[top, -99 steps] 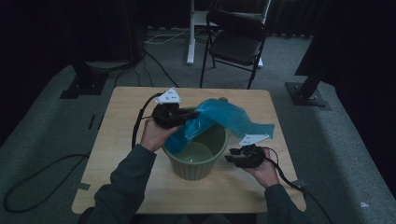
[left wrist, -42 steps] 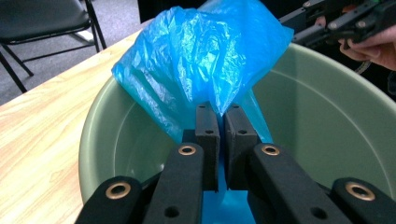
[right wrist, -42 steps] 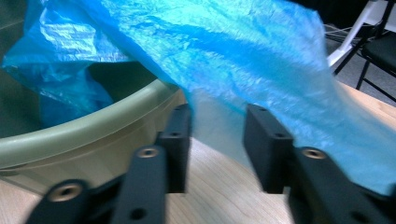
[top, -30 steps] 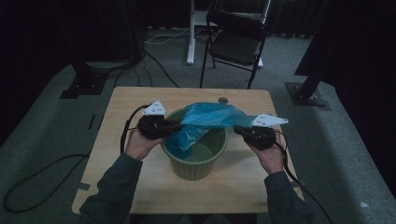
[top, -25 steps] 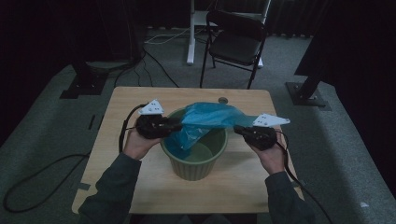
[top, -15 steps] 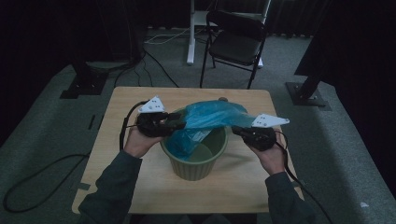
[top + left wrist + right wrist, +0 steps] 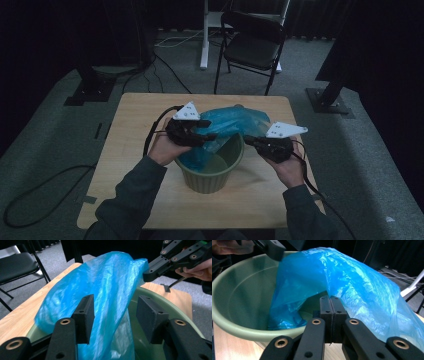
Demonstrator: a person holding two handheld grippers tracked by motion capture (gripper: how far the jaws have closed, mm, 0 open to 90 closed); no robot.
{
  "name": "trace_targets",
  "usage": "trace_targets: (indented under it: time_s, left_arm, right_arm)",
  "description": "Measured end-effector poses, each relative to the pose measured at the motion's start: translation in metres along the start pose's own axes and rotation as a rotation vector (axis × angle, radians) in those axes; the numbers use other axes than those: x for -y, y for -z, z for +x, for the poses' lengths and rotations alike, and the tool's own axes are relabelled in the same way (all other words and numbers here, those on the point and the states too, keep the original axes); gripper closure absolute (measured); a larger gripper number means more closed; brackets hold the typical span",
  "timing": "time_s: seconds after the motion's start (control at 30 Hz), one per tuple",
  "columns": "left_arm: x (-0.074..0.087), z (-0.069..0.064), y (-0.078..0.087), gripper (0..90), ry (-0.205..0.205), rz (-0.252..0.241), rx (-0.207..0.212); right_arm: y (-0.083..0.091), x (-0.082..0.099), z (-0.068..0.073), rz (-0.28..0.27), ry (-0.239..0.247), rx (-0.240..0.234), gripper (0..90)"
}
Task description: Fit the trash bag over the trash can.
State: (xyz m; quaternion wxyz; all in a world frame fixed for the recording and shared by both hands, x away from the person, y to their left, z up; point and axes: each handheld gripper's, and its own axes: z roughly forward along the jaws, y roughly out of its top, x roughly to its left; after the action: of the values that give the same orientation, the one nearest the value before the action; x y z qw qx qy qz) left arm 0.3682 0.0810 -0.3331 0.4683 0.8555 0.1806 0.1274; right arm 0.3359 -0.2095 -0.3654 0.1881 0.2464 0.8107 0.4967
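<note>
Both tongs worked at a blue bag (image 7: pixel 235 125) over a green bucket (image 7: pixel 212 175) in the middle of the bench (image 7: pixel 130 120). Left tongs (image 7: pixel 209 129) were released: in the left gripper view its two black jaws stood wide apart, and they had just been opening. A fold of the bag hung down between them, and I could not tell if it touched the pad (image 7: pixel 85 317) on the left of that view; the other pad (image 7: pixel 150 317) was clear of it. Right tongs (image 7: pixel 248 140) were clenched on the bag: in the right gripper view the jaws were pressed together and the blue plastic (image 7: pixel 352 287) came out from between them and rose above them. In the left gripper view the right tongs (image 7: pixel 147 276) held the bag by its far top corner.

From the high view the bag lay over the far half of the bucket, stretched between the two tongs, with one part hanging down inside the bucket on the left side. The bucket's rim (image 7: pixel 239 328) was bare at its near side. Each pair of tongs was held in one hand, the left hand (image 7: pixel 162 147) at the left of the bucket and the right hand (image 7: pixel 287 167) at its right. Behind the bench stood a black chair (image 7: pixel 252 47) on the grey floor.
</note>
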Motion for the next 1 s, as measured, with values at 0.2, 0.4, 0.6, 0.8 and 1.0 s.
trace_targets:
  time_s: [0.2,0.4,0.6,0.8,1.0]
  left_arm:
    - [-0.003,-0.006,-0.013,66.3,-0.033,0.051,-0.042]
    - [-0.001,-0.002,-0.011,89.4,-0.01,0.057,-0.036]
    - [0.008,-0.001,-0.003,89.4,0.0,0.056,-0.039]
    - [0.017,0.001,0.002,89.2,0.013,0.051,-0.033]
    - [0.026,0.0,0.007,88.5,0.019,0.054,-0.041]
  right_arm:
    - [-0.001,-0.001,0.003,0.003,0.017,-0.014,90.0]
    - [0.002,-0.001,0.003,-0.001,0.024,-0.035,88.9]
    - [0.013,-0.002,-0.005,-0.044,-0.013,-0.006,72.7]
    - [0.021,-0.008,-0.01,-0.067,-0.029,0.02,68.4]
    - [0.021,-0.017,-0.013,-0.05,-0.042,0.034,64.5]
